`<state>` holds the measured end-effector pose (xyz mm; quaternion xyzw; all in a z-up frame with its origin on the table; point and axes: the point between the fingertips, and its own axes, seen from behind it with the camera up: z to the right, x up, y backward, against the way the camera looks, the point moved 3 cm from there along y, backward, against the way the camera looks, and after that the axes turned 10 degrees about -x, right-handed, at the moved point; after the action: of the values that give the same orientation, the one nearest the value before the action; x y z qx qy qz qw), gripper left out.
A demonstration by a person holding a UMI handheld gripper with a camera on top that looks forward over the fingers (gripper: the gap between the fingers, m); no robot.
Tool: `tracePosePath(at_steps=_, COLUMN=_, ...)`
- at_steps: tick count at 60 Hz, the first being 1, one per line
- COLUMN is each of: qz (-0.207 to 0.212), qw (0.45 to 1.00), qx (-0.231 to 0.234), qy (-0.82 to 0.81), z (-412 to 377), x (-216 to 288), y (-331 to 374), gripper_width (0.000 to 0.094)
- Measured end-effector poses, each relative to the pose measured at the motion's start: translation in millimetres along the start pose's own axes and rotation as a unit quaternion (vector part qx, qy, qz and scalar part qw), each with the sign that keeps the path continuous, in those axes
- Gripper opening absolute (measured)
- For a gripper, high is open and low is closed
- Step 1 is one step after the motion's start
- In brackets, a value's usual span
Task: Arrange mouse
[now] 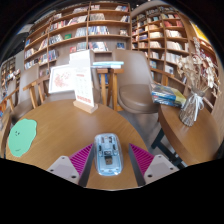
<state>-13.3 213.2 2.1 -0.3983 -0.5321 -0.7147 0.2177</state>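
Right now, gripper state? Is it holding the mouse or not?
Gripper: open; the mouse sits on the table between the fingers, with a gap visible at each pad, so it is not clamped.

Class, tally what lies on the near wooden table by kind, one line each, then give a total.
Mouse, between the open jaws of the gripper: 1
Green mat: 1
Total: 2

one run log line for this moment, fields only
task: arrange mouse | gripper: open | mouse: between fingers, on round wooden table | green item: on table, apart
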Motion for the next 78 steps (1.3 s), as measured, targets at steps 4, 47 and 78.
tracePosePath(at_steps=4, qz=0.000, qw=1.000, qx=-0.008, qy=0.008, z=0.6, x=0.7, y=-0.7, gripper_width=0.0456)
tracePosePath(at_steps=47, qz=0.032, qw=0.992, qx=0.122, qy=0.030, z=-336.9, x=73.2, y=140.4, gripper_width=0.0404)
tracePosePath(at_steps=78, qz=0.025, qw=0.994, qx=0.090, qy=0.052, z=-339.2, x=16.1, y=134.2, gripper_width=0.0849)
